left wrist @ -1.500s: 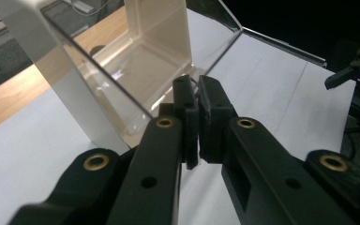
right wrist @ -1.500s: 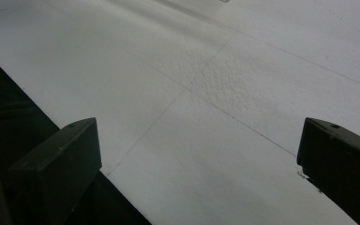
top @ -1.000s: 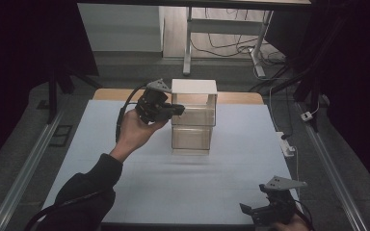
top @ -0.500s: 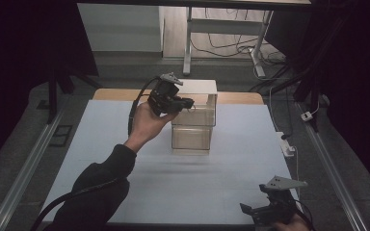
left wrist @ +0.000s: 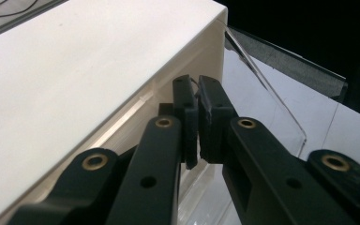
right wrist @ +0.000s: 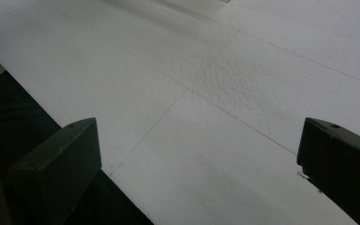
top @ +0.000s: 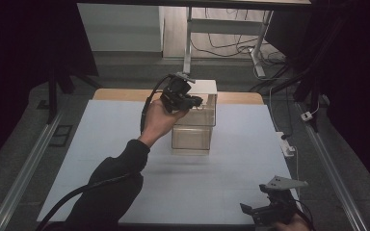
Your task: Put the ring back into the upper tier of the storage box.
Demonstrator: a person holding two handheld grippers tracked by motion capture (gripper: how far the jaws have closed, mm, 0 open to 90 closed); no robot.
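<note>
Left tongs (left wrist: 198, 93): pressed together on a thin clear handle at the upper front of the drawer unit.
Drawer unit (top: 195, 130): clear plastic box with flat white top, standing mid-surface toward the far edge.
Right tongs (top: 250, 211): wide apart, low over the white surface (top: 212, 178) at its near right corner.

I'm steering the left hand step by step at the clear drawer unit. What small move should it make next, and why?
Probably a short, straight pull toward the person. The left gripper is shut at the upper drawer's front edge, just under the white top of the clear drawer unit, seemingly pinching a thin clear handle. The right gripper rests open near the table's front edge.
</note>
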